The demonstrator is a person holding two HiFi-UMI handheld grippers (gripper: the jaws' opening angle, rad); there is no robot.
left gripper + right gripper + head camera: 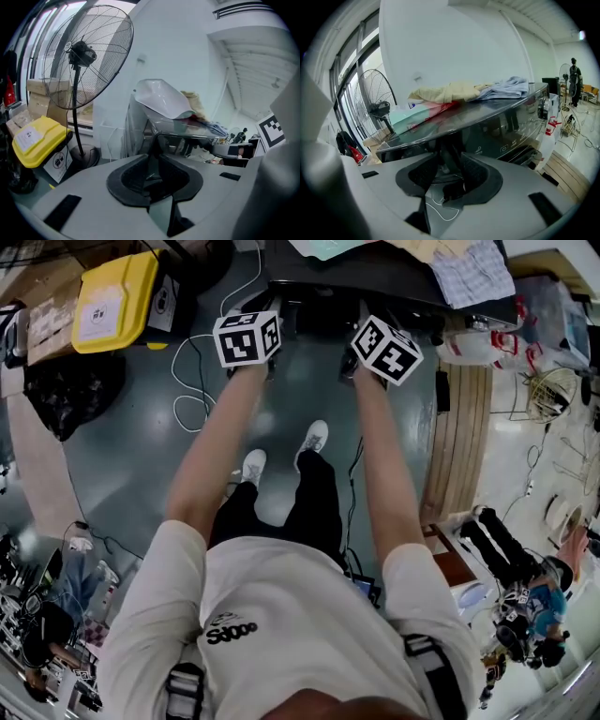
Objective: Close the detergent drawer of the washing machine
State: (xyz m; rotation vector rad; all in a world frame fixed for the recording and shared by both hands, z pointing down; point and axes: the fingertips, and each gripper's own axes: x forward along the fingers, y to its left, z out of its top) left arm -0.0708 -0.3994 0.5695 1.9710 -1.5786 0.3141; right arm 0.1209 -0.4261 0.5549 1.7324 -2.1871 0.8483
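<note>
The left tongs (152,161) stand with their pads a narrow gap apart and nothing between them. The right tongs (449,161) stand wider apart and are also empty. Both are held out side by side, tilted downward, just short of the washing machine (506,126). Its dark glossy front, with a control knob (542,108), fills the space ahead of the right tongs. The detergent drawer belongs to that front, but I cannot pick it out or tell whether it is in or out. On top of the machine lie a pale yellow cloth (450,91) and a bluish cloth (506,86). On the floor at the machine's left-tongs side stand a pedestal fan (84,56) and a yellow-lidded bin (35,140). A white cable (187,381) loops in front of the machine. At the machine's other side lies a wooden pallet (464,437).
</note>
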